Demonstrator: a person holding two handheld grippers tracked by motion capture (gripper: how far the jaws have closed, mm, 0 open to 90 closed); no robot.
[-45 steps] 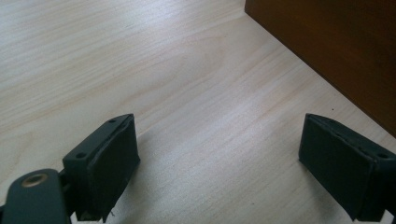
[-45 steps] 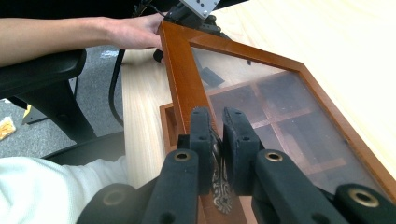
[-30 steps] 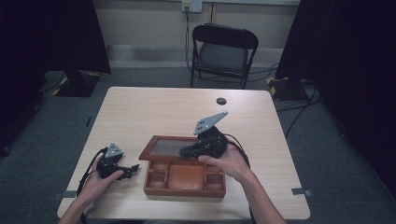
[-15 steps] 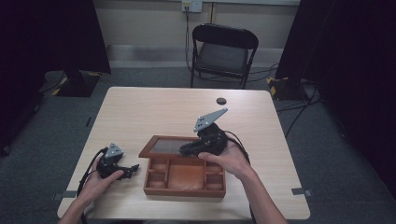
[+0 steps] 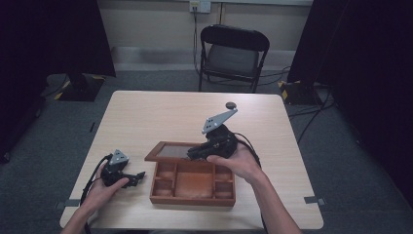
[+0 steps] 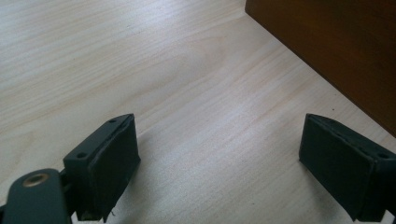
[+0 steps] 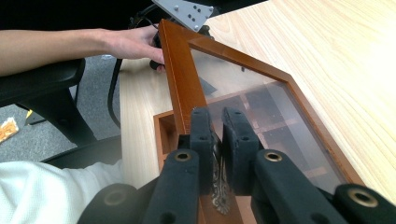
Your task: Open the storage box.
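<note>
A brown wooden box (image 5: 192, 195) with several compartments sits near the table's front edge. Its glass-paned lid (image 5: 170, 152) is raised and tilted. My right gripper (image 5: 194, 152) is shut on the lid's free edge. In the right gripper view the gripper (image 7: 216, 122) pinches the lid frame (image 7: 180, 79) by a small brass clasp (image 7: 218, 196), and compartments show through the glass (image 7: 261, 116). My left gripper (image 5: 139, 176) lies on the table left of the box, open with nothing between its jaws. In the left gripper view it (image 6: 219, 149) faces bare table beside the box wall (image 6: 341, 51).
A small dark round object (image 5: 230, 105) lies near the table's far edge. A black folding chair (image 5: 234, 48) stands behind the table (image 5: 160, 117). Cables trail from both grippers. The person's left hand (image 7: 135, 44) rests on the table left of the box.
The right gripper has risen slightly with the lid edge in it. The left gripper has stayed in place.
</note>
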